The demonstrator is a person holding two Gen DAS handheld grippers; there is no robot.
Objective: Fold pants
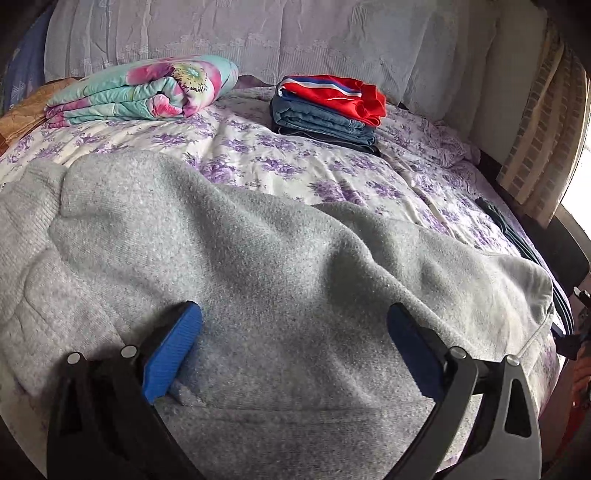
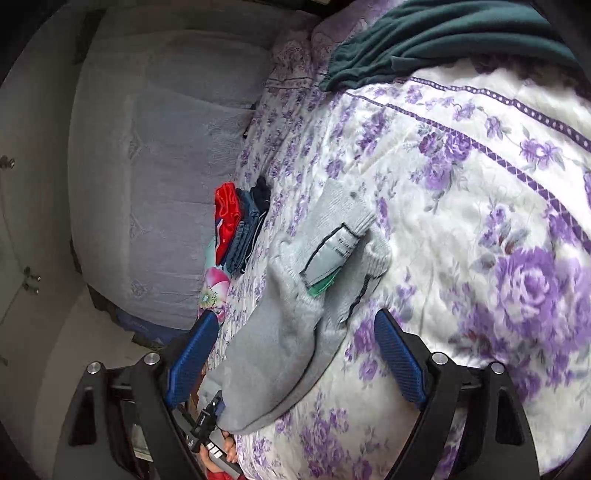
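Observation:
Grey knit pants (image 1: pixel 258 240) lie spread over the near part of a bed with a purple-flowered cover (image 1: pixel 295 162). My left gripper (image 1: pixel 294 310) is open just above them, its blue pads (image 1: pixel 173 350) wide apart and gripping nothing. The right wrist view is rolled on its side. It shows the pants (image 2: pixel 288 332) lengthwise, with a grey label (image 2: pixel 332 254) showing at the ribbed waistband. My right gripper (image 2: pixel 295 315) is open over the pants, its pads clear of the fabric. Part of the other gripper (image 2: pixel 205 421) and a person's fingers (image 2: pixel 229 446) show at the pants' near end.
A stack of folded clothes (image 1: pixel 325 107), red on top of denim, sits toward the back of the bed. A folded flowered blanket (image 1: pixel 147 88) lies at the back left. A dark green garment (image 2: pixel 443 37) lies near the bed's edge. Pale cushions (image 1: pixel 258 33) line the back, and a curtain (image 1: pixel 535 147) hangs at the right.

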